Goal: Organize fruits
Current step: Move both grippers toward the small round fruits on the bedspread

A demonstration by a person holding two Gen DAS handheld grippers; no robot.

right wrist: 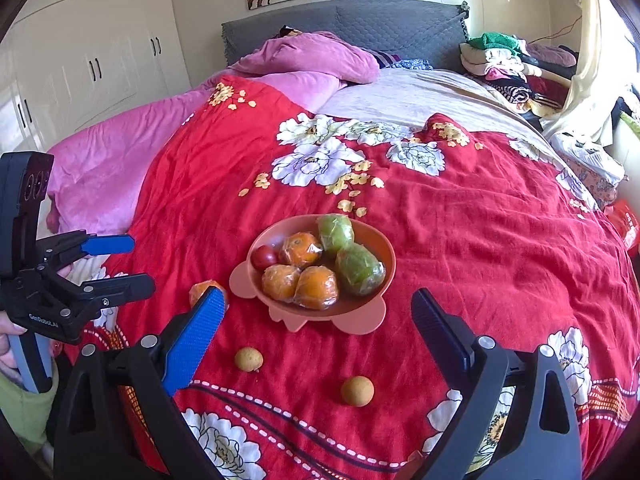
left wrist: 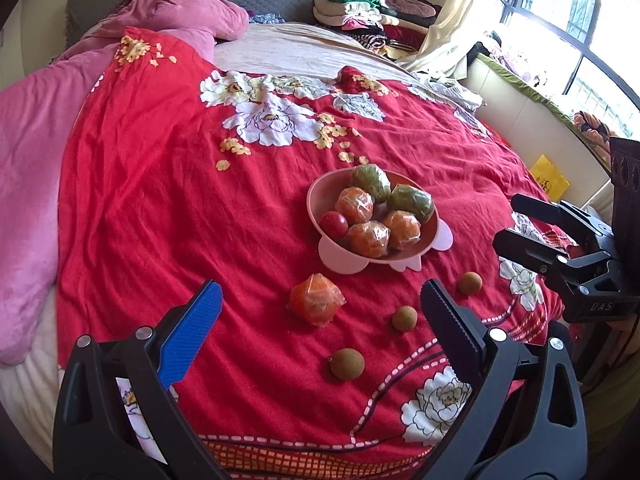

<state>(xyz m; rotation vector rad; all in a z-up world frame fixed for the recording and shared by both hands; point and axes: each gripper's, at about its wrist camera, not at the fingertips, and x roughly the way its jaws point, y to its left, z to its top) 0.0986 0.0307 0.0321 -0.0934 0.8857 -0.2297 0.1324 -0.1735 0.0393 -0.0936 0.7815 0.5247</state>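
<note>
A pink bowl [left wrist: 320, 196] [right wrist: 384, 248] on the red floral quilt holds wrapped oranges [left wrist: 354, 205], two wrapped green fruits [left wrist: 410, 202] and a small red tomato [left wrist: 333, 223]. One wrapped orange [left wrist: 316, 299] lies loose in front of the bowl, partly hidden by a finger in the right wrist view [right wrist: 200, 291]. Three small brown longans [left wrist: 347, 364] [left wrist: 404, 319] [left wrist: 469, 283] lie near it; two show in the right wrist view [right wrist: 249, 359] [right wrist: 357, 390]. My left gripper [left wrist: 322, 300] is open and empty, with the loose orange between its fingers' line. My right gripper [right wrist: 318, 312] is open and empty before the bowl.
The red quilt [left wrist: 180, 200] covers the bed, with pink bedding [left wrist: 32, 152] at the left and a grey headboard [right wrist: 360, 20] behind. Folded clothes [left wrist: 360, 12] are piled at the far right. A window [left wrist: 568, 8] and white wardrobes [right wrist: 80, 60] flank the bed.
</note>
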